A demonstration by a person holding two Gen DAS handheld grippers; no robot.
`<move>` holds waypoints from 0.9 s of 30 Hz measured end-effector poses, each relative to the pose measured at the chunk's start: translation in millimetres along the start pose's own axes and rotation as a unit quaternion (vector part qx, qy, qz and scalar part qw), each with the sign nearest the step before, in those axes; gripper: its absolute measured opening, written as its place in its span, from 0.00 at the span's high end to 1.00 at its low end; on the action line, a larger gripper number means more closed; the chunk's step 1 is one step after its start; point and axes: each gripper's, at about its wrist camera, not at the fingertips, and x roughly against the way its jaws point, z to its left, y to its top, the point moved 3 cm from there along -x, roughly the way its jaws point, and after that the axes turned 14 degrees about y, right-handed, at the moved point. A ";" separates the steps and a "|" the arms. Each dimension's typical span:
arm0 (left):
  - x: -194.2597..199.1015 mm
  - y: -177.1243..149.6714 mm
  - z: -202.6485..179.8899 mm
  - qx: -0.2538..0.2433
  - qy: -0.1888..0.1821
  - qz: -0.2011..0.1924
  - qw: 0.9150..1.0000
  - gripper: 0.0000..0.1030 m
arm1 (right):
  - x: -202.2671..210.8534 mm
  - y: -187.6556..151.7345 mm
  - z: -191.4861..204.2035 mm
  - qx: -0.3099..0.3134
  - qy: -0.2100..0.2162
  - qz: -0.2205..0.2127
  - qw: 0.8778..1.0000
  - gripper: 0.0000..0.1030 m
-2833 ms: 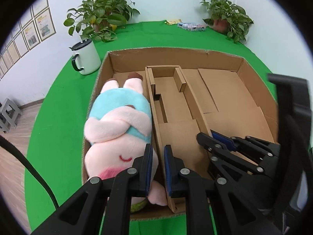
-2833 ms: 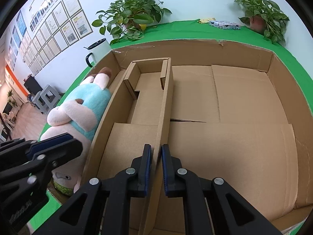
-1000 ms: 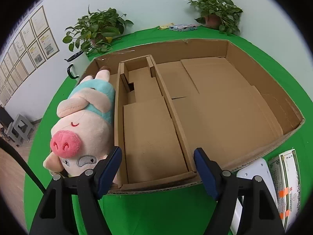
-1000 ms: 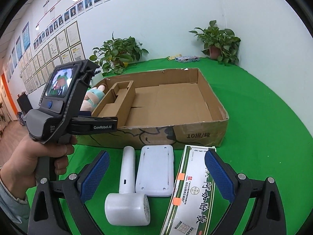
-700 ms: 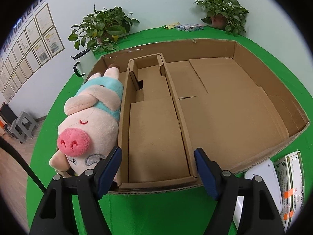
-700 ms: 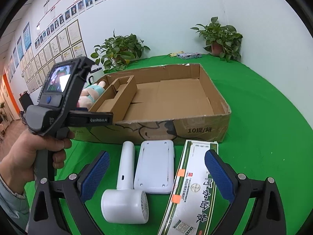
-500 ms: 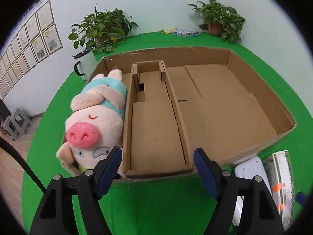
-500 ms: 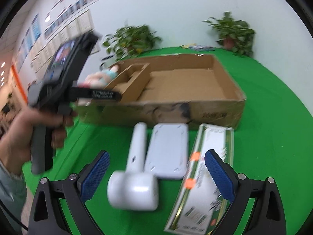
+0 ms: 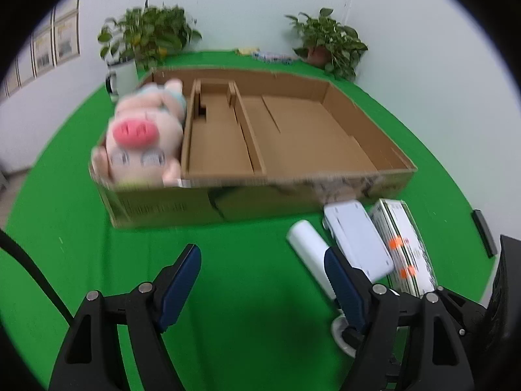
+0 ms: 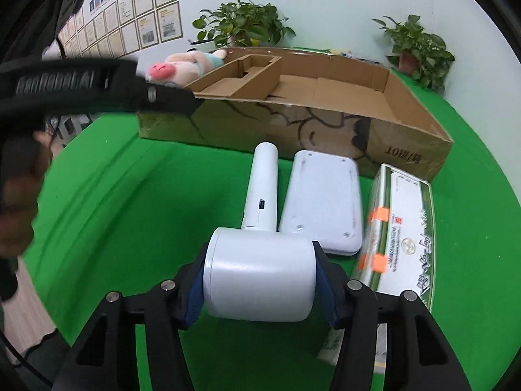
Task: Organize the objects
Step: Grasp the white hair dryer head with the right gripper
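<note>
While the white handheld fan (image 10: 260,280) lies on the green cloth (image 10: 130,195), its head is enclosed by the right gripper (image 10: 259,288), whose jaws have just been closing. Nothing is held by the wide-open left gripper (image 9: 262,280). A plush pig (image 9: 143,137) is kept in the cardboard box's (image 9: 293,192) left compartment.

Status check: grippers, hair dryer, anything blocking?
Right gripper just closing, fingers against the hair dryer head, dryer on the green cloth. Left gripper open, empty. White flat case lies beside the dryer handle; nothing blocks the cardboard box.
</note>
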 end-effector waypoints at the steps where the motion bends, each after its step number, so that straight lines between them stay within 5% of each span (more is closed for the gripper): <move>1: -3.3 -6.5 0.2 0.007 -0.019 0.014 1.000 0.24 | 1.9 -1.9 6.3 -0.006 0.029 0.007 1.000 0.47; 5: -21.8 -17.9 -3.6 0.029 -0.078 0.055 0.995 0.24 | 4.7 -9.5 23.9 0.001 0.059 0.005 0.998 0.30; 10: -47.0 -20.5 -16.5 0.054 -0.127 0.103 0.985 0.25 | -1.5 -8.4 20.3 -0.014 0.057 0.010 0.998 0.29; 17: -64.8 -19.7 -38.5 0.059 -0.144 0.131 0.979 0.28 | 3.9 1.3 15.9 -0.005 0.053 0.012 0.999 0.29; 27: -65.3 -30.4 -48.8 0.027 -0.123 0.136 0.983 0.59 | 6.0 -15.7 17.2 -0.013 0.042 0.031 0.999 0.43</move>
